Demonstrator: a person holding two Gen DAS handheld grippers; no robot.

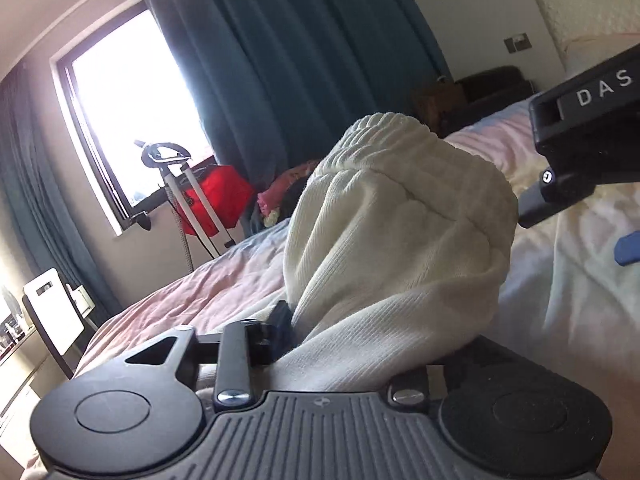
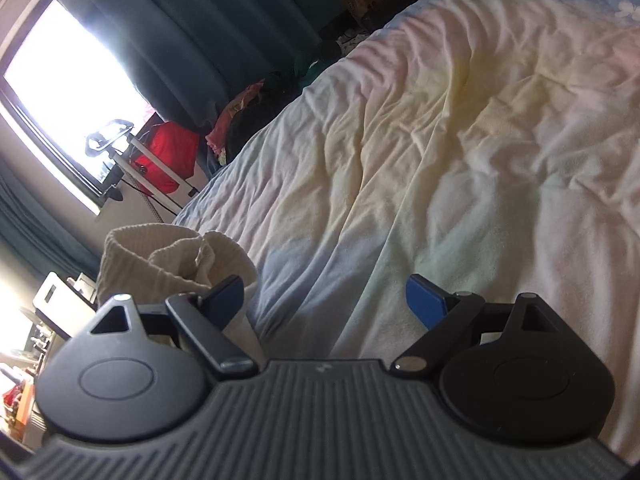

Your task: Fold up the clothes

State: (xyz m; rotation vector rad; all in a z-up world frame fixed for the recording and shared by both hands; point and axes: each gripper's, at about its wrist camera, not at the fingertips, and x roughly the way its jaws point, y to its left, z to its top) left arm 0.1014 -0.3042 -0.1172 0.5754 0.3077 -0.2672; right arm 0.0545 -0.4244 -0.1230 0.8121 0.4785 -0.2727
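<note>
Left gripper (image 1: 308,340): clamped on the cream ribbed knit garment (image 1: 396,240), bunched above the bed's near edge.
Right gripper (image 2: 324,308): fingers apart, empty; garment lies to its left.
Bed: wrinkled pastel duvet (image 2: 460,140) beyond.

The only readable lettering is "DAS", in pale capitals on the black body of the right claw (image 1: 592,136), which enters the left wrist view at about two o'clock; the frame edge cuts the word off after the S. A small pale mark sits on the ribbed grey housing of each claw at six o'clock in both views, too small to read. The white device (image 1: 52,312) at nine o'clock shows a dark slot but no legible text.
</note>
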